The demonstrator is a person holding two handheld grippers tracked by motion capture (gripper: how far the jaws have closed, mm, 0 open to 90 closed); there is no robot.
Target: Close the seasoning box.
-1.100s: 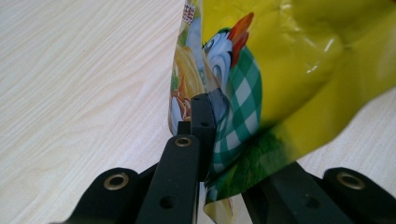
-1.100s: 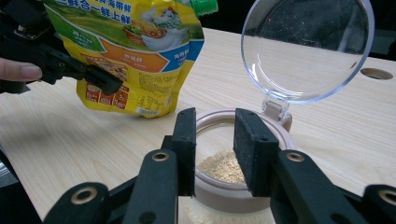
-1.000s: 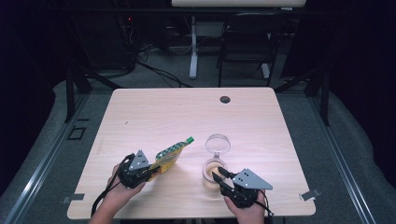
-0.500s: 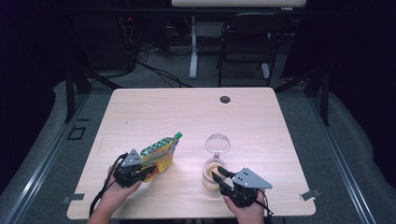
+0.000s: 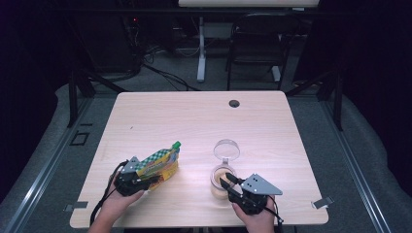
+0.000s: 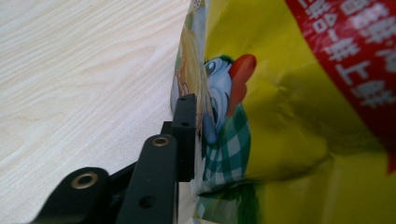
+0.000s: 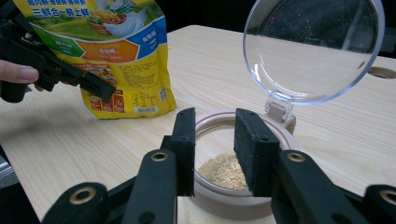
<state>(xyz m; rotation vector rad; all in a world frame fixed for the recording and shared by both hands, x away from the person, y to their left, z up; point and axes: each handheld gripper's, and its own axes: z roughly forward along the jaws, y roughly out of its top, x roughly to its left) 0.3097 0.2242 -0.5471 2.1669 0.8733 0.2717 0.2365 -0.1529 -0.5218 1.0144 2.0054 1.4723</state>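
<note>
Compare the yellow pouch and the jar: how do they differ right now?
The yellow pouch is soft, printed and opaque; the jar is rigid and round, with a clear hinged lid. The pouch's green cap is on; the jar stands open, with granules inside. Both rest on the table.

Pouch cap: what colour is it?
Green; the cap on the yellow pouch shows best in the high view.

Dim room, grey floor (image 5: 340,145), black chair (image 5: 255,46) behind wooden table (image 5: 184,116)
</note>
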